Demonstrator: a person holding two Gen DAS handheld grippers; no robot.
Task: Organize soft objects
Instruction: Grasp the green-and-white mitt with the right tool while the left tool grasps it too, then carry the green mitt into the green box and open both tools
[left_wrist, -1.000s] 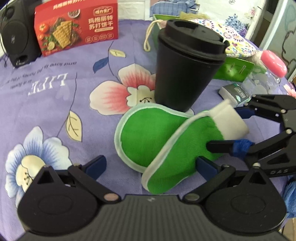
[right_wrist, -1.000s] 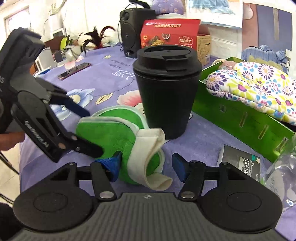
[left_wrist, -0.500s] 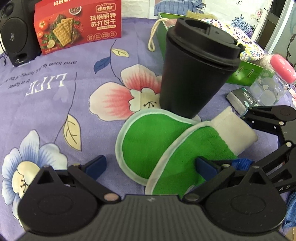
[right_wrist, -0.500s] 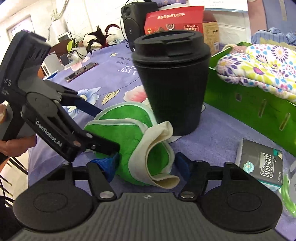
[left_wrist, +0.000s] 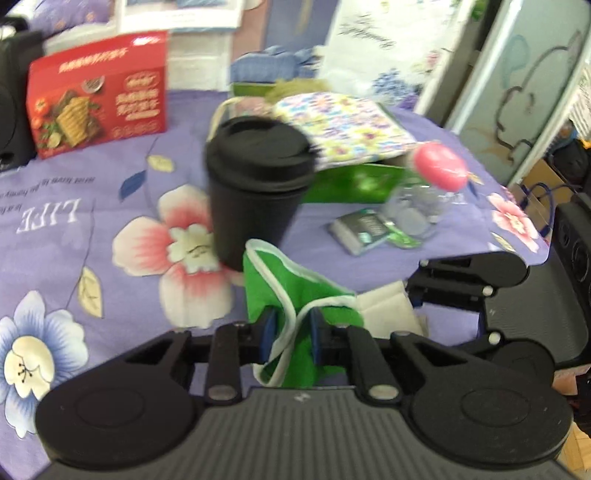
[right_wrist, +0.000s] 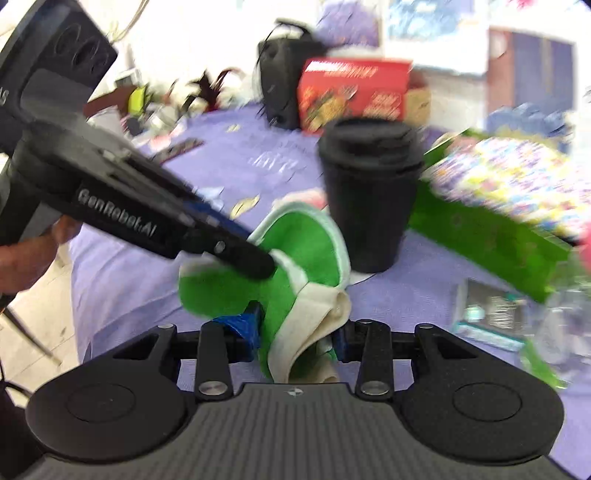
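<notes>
Both grippers have just been closing on the green mitt (left_wrist: 295, 295): the left gripper (left_wrist: 291, 332) is pinching its edge, the right gripper (right_wrist: 295, 332) its white cuff. Ahead, one flowered mitt (left_wrist: 343, 125) is already lying in the green box (right_wrist: 491, 236); this mitt is still waiting to go in.

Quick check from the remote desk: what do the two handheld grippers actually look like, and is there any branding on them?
Both are matte black plastic. Each has a ribbed base plate, two round side discs, silver pivot screws, and blue pads on its fingers. The left gripper carries white GenRobot.AI lettering along its side. The right gripper has the same build. No sleeve visible.
</notes>
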